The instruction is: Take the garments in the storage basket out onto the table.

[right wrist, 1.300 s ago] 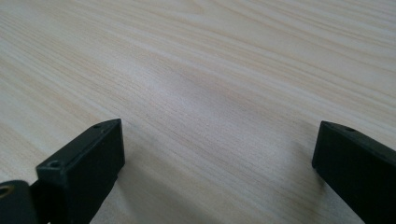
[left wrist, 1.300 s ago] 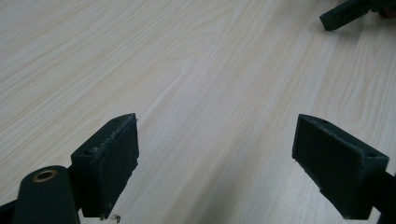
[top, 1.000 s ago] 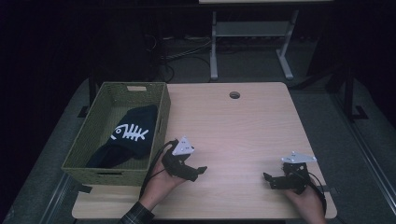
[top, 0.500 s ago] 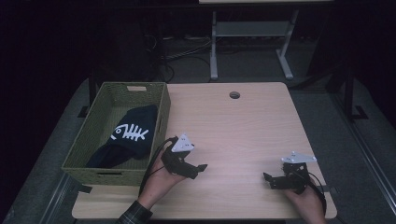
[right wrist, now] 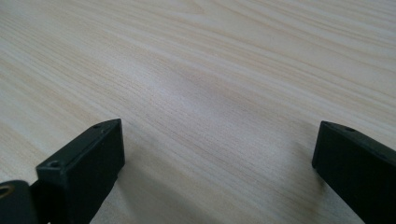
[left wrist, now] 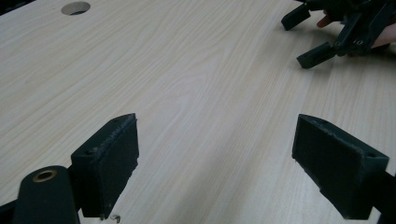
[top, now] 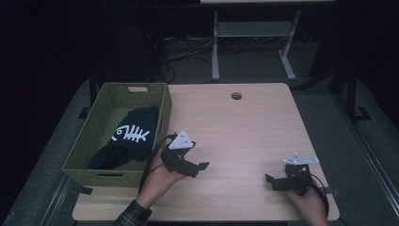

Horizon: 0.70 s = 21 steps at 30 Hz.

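Left claw and right claw gape wide, empty.

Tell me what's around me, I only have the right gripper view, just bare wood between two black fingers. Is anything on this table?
Observer: Yes. A green woven basket sits at the table's left edge, seen from the high view.
Operator: Anything inside it?
Observer: A dark cloth with a white fish-skeleton print lies in it.
Operator: Where's the other gripper?
Observer: The left gripper is beside the basket's near right corner, its fingers apart and pointing towards the right gripper.
Operator: Is it holding anything?
Observer: No. The left gripper view shows bare wood between its fingers.
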### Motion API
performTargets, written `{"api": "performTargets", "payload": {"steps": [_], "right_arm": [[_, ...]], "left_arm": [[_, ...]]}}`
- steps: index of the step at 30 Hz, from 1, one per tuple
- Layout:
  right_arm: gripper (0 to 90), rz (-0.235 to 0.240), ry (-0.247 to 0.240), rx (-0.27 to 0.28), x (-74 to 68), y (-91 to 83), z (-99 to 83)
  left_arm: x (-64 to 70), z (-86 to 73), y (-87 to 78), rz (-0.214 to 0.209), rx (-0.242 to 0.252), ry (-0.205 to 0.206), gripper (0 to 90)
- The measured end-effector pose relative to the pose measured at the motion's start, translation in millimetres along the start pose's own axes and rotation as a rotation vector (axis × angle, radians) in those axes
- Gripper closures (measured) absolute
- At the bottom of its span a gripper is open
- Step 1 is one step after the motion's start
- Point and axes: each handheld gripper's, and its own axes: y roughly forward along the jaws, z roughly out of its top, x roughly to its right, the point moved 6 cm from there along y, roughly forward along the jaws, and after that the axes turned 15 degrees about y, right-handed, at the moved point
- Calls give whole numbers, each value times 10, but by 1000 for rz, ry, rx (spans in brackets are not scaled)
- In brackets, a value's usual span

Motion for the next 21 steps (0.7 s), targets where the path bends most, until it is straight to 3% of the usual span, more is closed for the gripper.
{"api": "performTargets", "payload": {"steps": [7,21], "right_arm": [[20,1,0,0,-1,-1,0],[20,2,0,-1,-1,-1,-1]], "left_arm": [[-19,58,-32,-1,3,11,140],[-228,175,-166,17,10,18,140]]}}
